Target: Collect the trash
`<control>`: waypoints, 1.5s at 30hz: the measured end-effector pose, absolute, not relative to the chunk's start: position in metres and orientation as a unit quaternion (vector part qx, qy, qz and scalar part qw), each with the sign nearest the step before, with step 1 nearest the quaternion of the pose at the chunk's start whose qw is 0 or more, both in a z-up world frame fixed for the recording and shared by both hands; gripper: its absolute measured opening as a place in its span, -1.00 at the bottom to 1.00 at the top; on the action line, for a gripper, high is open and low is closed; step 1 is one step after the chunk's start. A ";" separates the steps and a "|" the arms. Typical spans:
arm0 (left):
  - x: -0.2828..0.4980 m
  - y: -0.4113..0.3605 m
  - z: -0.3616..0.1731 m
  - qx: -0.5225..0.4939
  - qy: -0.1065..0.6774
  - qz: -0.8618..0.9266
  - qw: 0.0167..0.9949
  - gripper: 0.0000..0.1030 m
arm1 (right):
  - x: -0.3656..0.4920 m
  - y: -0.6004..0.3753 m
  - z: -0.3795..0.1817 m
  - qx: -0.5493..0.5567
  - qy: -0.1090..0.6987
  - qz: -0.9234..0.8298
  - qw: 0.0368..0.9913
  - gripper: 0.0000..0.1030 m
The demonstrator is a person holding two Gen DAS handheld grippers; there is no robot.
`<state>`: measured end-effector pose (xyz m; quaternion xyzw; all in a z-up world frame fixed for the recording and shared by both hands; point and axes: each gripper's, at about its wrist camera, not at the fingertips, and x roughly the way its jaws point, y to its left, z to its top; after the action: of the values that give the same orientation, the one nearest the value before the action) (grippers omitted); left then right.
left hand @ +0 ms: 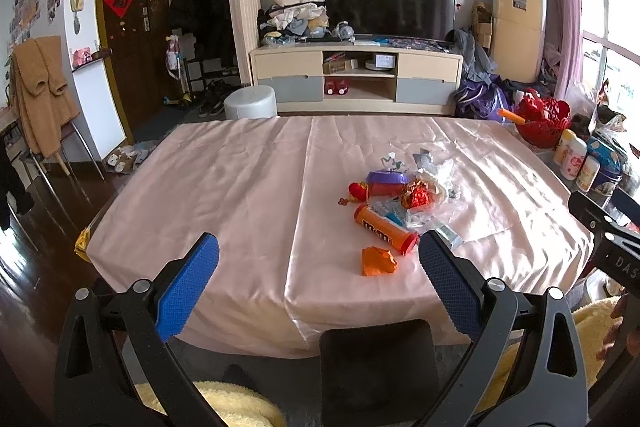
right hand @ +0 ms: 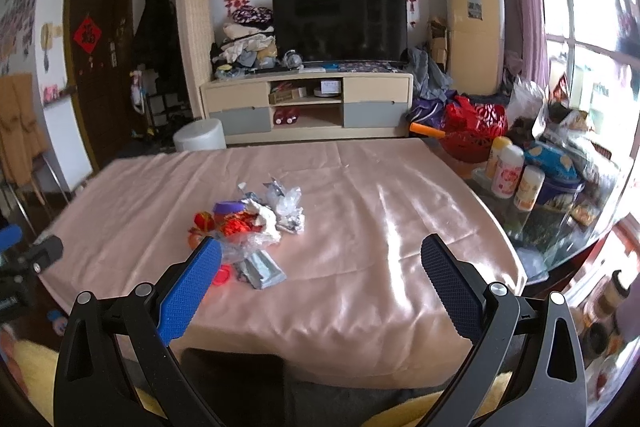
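While both claws gape, an orange tube (left hand: 385, 229) fronts the trash pile (left hand: 416, 187).

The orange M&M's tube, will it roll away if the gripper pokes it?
Probably. The orange M&M's tube is round and lies on its side on the smooth pink tablecloth, so a sideways push would likely roll it. It looks stiff, so it shouldn't squash. The clear plastic wrap touching it may slow it.

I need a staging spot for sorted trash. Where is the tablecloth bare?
The tablecloth is bare left of the trash pile, out to its left edge, and along the far edge. It is crowded around the orange tube and orange wrapper.
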<state>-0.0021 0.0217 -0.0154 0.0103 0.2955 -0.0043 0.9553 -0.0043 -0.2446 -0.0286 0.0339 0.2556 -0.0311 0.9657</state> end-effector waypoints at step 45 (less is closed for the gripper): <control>0.138 -0.027 -0.147 0.001 0.481 -0.111 0.870 -0.22 | 0.148 -0.203 -0.123 0.082 0.403 0.129 0.902 -0.16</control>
<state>0.1379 -0.0266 -0.1472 0.0014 0.4809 -0.1112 0.8697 0.1482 -0.2028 -0.1228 0.0818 0.4030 0.1295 0.9023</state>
